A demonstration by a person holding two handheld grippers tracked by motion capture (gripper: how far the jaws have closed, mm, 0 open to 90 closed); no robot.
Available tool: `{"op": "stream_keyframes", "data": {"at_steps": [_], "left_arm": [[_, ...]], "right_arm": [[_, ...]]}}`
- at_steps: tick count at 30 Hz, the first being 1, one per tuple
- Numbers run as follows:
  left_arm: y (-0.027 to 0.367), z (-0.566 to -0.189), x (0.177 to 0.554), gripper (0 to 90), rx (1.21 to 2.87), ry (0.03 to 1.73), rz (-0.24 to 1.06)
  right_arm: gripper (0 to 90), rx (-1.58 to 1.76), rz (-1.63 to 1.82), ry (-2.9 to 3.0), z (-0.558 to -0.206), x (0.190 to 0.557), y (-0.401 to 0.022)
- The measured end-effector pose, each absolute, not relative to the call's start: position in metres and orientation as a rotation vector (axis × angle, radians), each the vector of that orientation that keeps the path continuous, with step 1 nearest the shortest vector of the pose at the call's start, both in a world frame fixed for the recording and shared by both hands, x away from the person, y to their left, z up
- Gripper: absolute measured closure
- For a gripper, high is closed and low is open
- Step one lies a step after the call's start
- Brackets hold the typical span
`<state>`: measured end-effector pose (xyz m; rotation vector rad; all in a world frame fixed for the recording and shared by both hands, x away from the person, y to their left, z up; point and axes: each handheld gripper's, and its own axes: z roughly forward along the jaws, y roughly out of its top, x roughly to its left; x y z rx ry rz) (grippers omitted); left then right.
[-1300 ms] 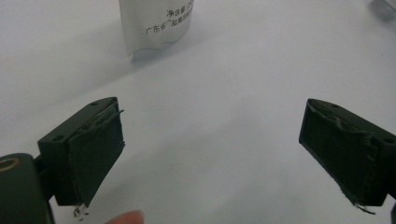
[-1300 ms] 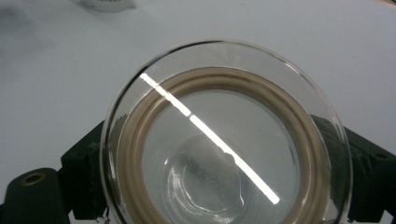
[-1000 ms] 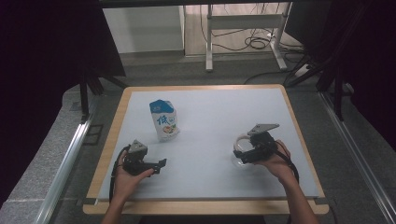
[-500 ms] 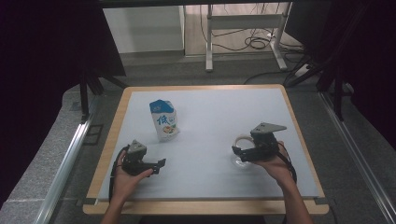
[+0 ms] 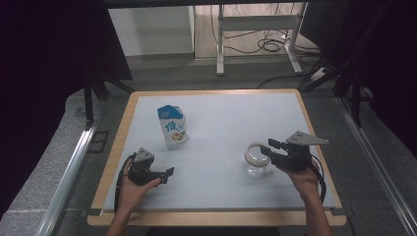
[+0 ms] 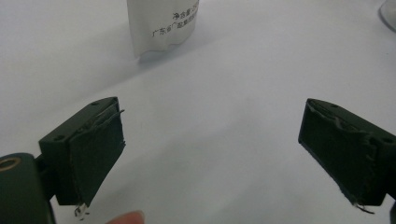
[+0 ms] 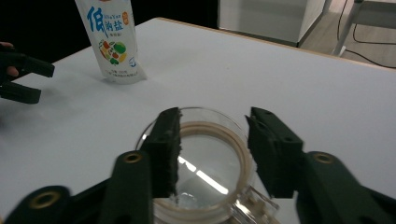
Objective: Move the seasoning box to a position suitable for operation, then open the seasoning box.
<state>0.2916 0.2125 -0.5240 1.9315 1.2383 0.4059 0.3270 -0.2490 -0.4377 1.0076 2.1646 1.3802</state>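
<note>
Right gripper at the glass jar's rim, jaws just closing.

High view: jar near the table's right front; pouch stands left of centre; left gripper rests near the front-left corner. Left gripper view: jaws apart, nothing between, pouch cut off. Right gripper view: pads straddle the jar's far rim; contact is unclear. Lifting still seems ahead.

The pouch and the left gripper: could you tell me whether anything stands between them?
Nothing visible does: only bare table lies between the open left gripper and the pouch; the jar stands far aside.
</note>
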Motion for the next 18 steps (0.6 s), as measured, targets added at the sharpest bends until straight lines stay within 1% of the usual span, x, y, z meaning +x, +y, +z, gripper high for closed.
{"op": "stream_keyframes", "data": {"at_steps": [1,2,4,6,10,18], "left_arm": [[0.212,-0.524,0.292,6.8,1.932,1.238,0.407],[0.212,-0.524,0.292,6.8,1.933,1.237,0.407],[0.212,-0.524,0.291,6.8,1.937,1.235,0.406],[0.211,-0.524,0.291,6.8,1.937,1.233,0.406],[0.211,-0.525,0.290,6.9,1.941,1.231,0.410],[0.210,-0.525,0.290,7.3,1.942,1.228,0.417]], "right_arm": [[70.4,1.015,1.395,2.150,-0.438,0.326,-0.254],[74.5,1.023,1.400,2.142,-0.438,0.325,-0.256],[80.6,1.015,1.400,2.134,-0.438,0.324,-0.259],[84.7,1.009,1.399,2.124,-0.438,0.324,-0.261],[89.1,1.010,1.412,2.116,-0.437,0.322,-0.265],[89.8,1.013,1.363,2.124,-0.439,0.320,-0.270]]}}
